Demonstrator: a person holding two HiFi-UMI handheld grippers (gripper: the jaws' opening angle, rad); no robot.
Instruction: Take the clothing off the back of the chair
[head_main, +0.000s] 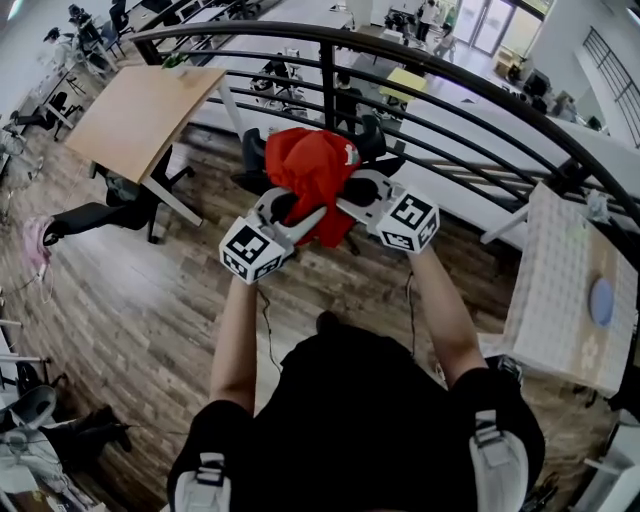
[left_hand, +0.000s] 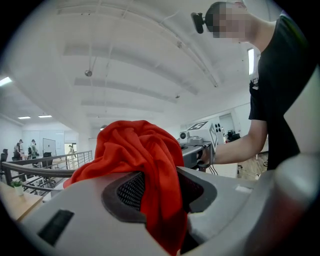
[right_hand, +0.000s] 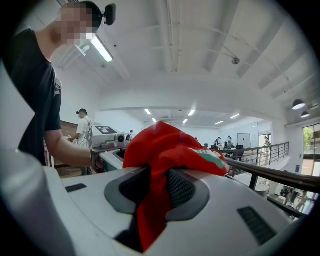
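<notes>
the left gripper (head_main: 305, 215) and right gripper (head_main: 352, 192) each have fingers (left_hand: 125, 192) pinched on a bunched fold of the soft, light red shirt (head_main: 315, 165), held above the chair (head_main: 252, 160), likely droopy, so thick folds should hold best.

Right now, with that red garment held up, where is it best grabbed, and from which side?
By its bunched folds, one gripper per side, as held now: the left gripper pinches a thick fold from the left, the right gripper from the right. The red garment is limp and crumpled, so gathered cloth likely gives more bite than a loose edge.
</notes>
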